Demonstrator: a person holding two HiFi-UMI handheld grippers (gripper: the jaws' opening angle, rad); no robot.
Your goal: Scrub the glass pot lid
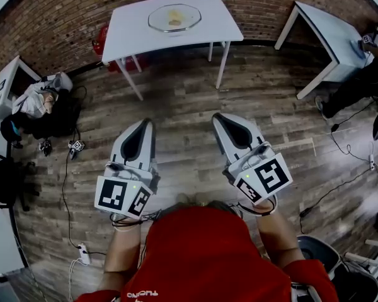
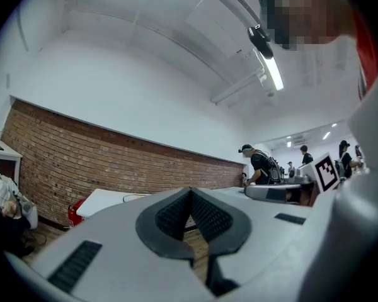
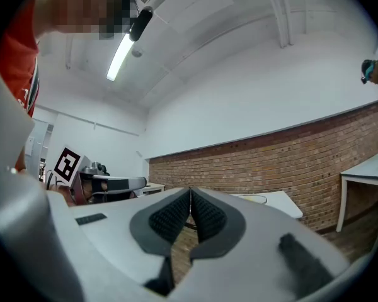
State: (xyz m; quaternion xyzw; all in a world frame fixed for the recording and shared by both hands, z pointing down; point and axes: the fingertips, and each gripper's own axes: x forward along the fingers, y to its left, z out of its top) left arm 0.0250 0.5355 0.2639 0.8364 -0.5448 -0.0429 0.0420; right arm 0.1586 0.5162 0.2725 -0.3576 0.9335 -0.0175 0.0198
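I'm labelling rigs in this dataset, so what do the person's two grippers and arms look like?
The left gripper and right gripper look alike: pale grey shells that taper to a point, with black ribbed pads set in dark surrounds. Each carries a white cube at the rear, printed with black square markers. The person wears a red short-sleeved shirt.

I see a red brick wall [image 1: 50, 24], wood-plank floor [image 1: 183, 106], a white tabletop [image 1: 129, 27], another white table [image 1: 331, 30], and a fluorescent ceiling light [image 2: 274, 74].

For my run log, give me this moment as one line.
phase: before approach | left gripper: shut, empty | right gripper: shut, empty | glass pot lid: on white table, untouched
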